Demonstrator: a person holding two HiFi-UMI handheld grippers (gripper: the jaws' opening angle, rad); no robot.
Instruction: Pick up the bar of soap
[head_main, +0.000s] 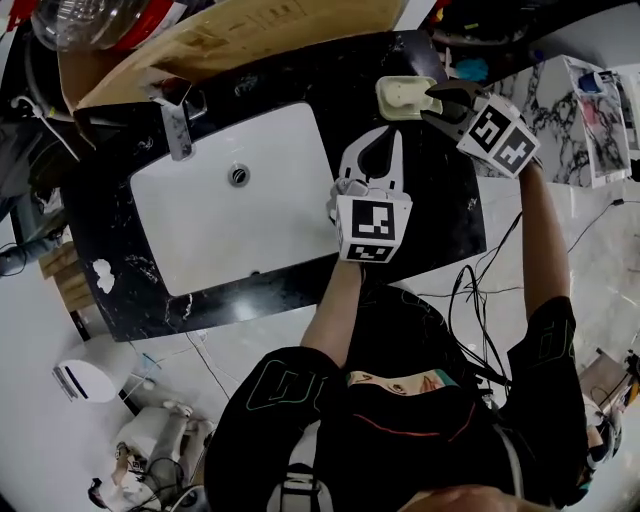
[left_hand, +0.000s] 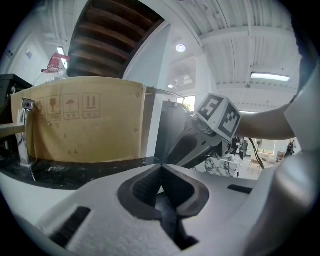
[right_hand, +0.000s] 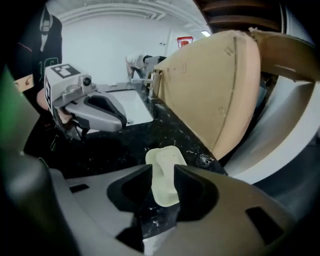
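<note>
Lying on the counter (head_main: 440, 195) at two o'clock from the sink (head_main: 200, 225), the bar of soap (right_hand: 162, 182) sits unpinched between the right gripper's (right_hand: 162, 170) half-parted jaws; probably light, hard and slick, so clamp its long sides; the left gripper (left_hand: 161, 167) is closed, empty.

Head cam steeply down, gripper cams low, close, all share countertop (head_main: 445, 215)

Left gripper (left_hand: 161, 169) closed, right gripper (right_hand: 163, 172) parted

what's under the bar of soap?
A pale soap dish, standing on the black marble counter. The bar of soap covers the dish's middle, so that part can't be seen.
</note>
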